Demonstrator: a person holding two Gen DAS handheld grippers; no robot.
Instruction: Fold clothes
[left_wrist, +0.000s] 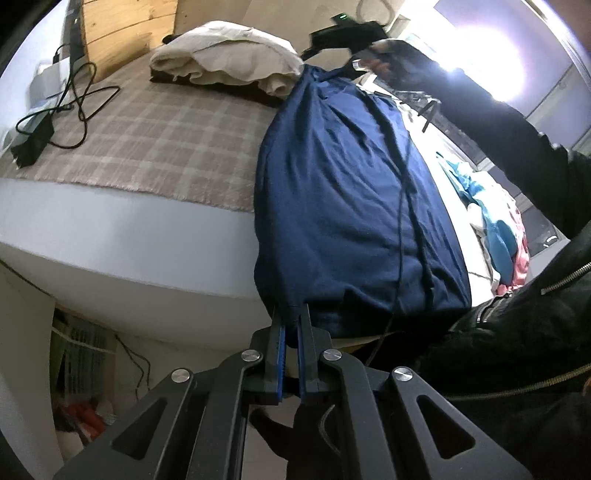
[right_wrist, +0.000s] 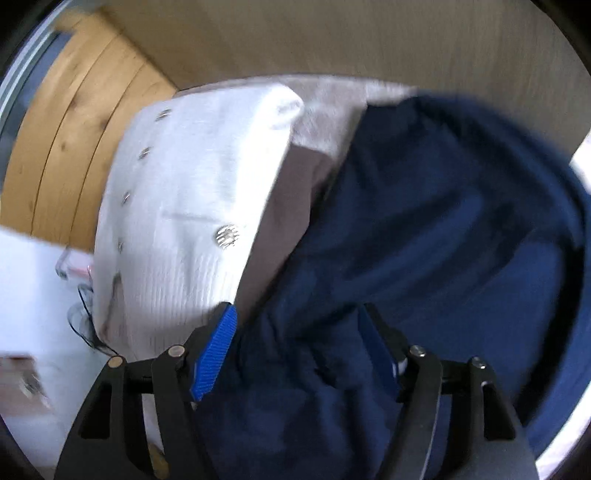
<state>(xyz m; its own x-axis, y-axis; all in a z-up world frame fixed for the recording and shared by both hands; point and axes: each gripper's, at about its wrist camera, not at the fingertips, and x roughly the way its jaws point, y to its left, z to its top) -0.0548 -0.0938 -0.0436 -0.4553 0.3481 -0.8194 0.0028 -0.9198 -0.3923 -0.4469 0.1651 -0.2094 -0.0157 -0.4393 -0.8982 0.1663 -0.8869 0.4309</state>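
A navy blue garment (left_wrist: 351, 192) hangs stretched over the bed's front edge. My left gripper (left_wrist: 291, 314) is shut on its lower hem, below the mattress edge. The right gripper (left_wrist: 354, 35) shows in the left wrist view at the garment's far end, over the bed. In the right wrist view the right gripper (right_wrist: 299, 317) has its jaws apart with bunched navy garment (right_wrist: 424, 229) lying between the blue pads (right_wrist: 218, 347); the view is blurred.
A folded cream cardigan (left_wrist: 225, 51) lies on a dark garment at the bed's far side, on a plaid blanket (left_wrist: 147, 140). It also shows in the right wrist view (right_wrist: 192, 206). A black charger and cable (left_wrist: 40, 129) lie at left. Colourful clothes (left_wrist: 495, 221) are piled at right.
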